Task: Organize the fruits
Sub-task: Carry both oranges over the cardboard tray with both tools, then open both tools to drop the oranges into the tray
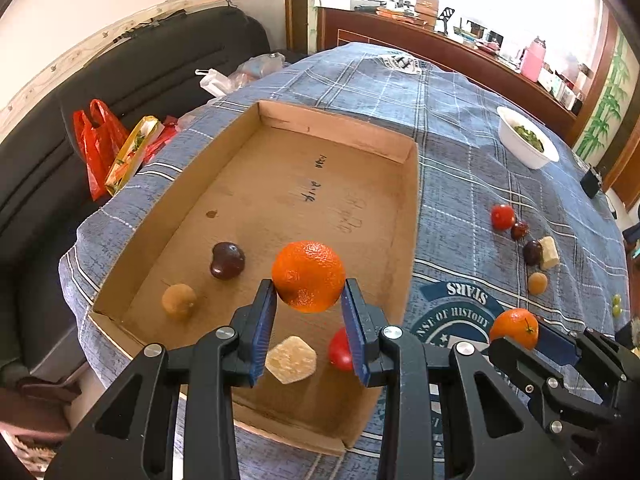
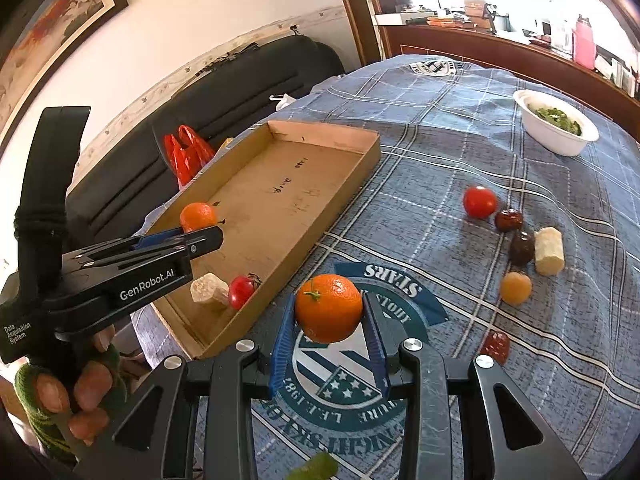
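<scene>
Your left gripper (image 1: pixel 308 298) pinches an orange (image 1: pixel 308 276) between its blue pads, and that fruit hangs above the floor of the cardboard tray (image 1: pixel 408 216), toward its near end, so the drop that matters is straight down onto bare cardboard. Beneath and around it lie a dark plum-like fruit (image 1: pixel 227 260), a tan round fruit (image 1: pixel 179 301), a pale cut chunk (image 1: pixel 291 359) and a red tomato (image 1: pixel 340 350), the last partly hidden behind the right-hand pad. Your right gripper (image 2: pixel 329 326) clamps a second orange (image 2: pixel 328 308), and this one sits over the blue checked cloth of the bench (image 2: pixel 460 168), outside the tray and just off its near right corner; the tray lies to its left, so the left hand is the nearer one to a release. More fruit waits on the cloth to the right: a tomato (image 2: pixel 479 201), two dark fruits, a pale cylinder (image 2: pixel 549 250) and a yellow ball (image 2: pixel 515 288). How high either orange rides above the surface you cannot judge from these views, and a green thing (image 2: pixel 316 468) at the lower edge of the right view is cut off and unclear.
</scene>
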{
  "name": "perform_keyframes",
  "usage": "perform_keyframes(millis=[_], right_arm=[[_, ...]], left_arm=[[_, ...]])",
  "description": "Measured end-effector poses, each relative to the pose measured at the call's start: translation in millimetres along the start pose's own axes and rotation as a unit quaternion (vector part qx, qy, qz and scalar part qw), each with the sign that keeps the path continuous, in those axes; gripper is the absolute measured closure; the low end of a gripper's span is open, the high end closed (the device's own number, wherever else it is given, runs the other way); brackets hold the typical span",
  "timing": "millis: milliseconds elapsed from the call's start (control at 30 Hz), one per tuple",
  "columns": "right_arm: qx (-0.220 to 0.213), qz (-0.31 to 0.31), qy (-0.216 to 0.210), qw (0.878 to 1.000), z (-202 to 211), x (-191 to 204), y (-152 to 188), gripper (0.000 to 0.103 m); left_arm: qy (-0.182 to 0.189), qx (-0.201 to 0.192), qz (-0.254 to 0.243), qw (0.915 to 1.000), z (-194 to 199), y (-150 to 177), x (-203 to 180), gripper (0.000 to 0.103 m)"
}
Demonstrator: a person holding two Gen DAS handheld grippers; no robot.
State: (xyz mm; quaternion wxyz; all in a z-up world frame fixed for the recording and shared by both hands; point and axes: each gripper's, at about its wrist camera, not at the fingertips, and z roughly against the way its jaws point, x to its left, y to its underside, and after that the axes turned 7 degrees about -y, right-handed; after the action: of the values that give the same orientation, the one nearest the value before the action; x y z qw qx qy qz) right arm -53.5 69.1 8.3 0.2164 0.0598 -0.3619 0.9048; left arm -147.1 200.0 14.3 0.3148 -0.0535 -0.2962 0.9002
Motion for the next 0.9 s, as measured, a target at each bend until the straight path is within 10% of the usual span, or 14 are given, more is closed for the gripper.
perform_keyframes(millis=[900], right_arm=[[0.035,0.048,-0.065,0.996,-77,50,-41,0.069]], left_arm=[[-0.022,0.036,0.063,0.9971,-50,-44,60,0.072]])
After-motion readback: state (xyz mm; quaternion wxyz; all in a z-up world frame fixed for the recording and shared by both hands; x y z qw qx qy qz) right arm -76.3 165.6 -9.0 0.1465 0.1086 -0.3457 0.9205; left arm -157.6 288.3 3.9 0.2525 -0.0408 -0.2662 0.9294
